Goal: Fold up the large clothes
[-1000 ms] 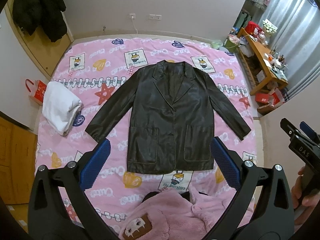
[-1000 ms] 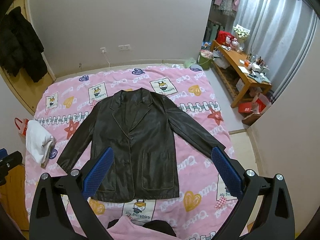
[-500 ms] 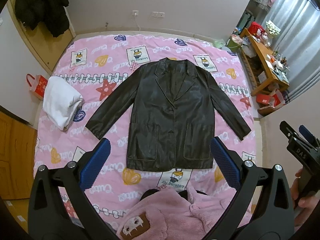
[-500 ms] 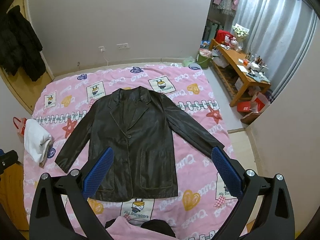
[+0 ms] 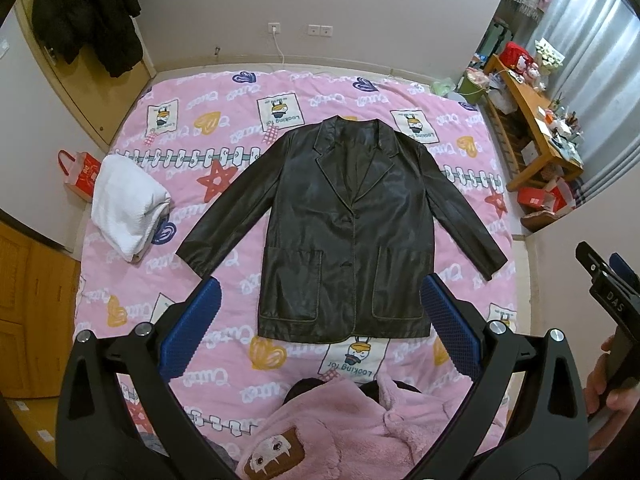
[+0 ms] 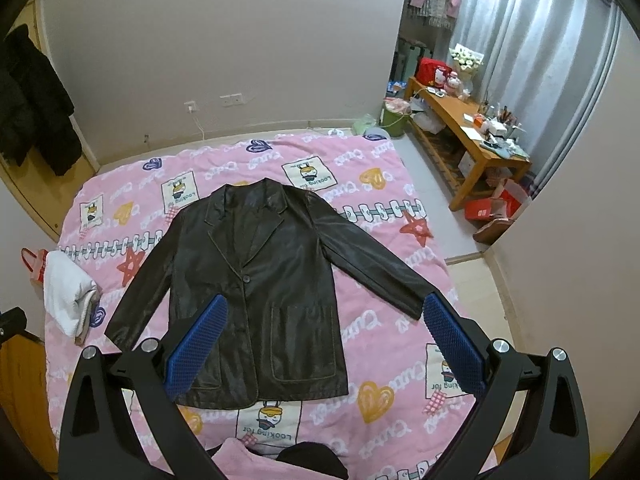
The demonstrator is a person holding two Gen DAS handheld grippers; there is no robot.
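Observation:
A dark brown leather jacket (image 5: 344, 224) (image 6: 260, 280) lies flat, front up, on a pink patterned bedspread (image 5: 224, 160) (image 6: 380, 240), both sleeves spread out and down. My left gripper (image 5: 318, 300) hangs high above the jacket's hem, open, with nothing between its blue pads. In the right wrist view my right gripper (image 6: 324, 320) is also open and empty, high above the jacket's lower right half. The right gripper's black body (image 5: 612, 304), held by a hand, shows at the right edge of the left wrist view.
A folded white towel (image 5: 124, 204) (image 6: 66, 292) lies at the bed's left edge beside a red bag (image 5: 78, 168). A pink plush garment (image 5: 344, 428) sits at the near edge. A wooden bench (image 6: 468, 140) with clutter stands to the right. Dark coats (image 5: 88, 12) hang at the back left.
Both views have shifted slightly, with the jacket now a little lower in frame. The jacket itself has not moved and both grippers stay open.

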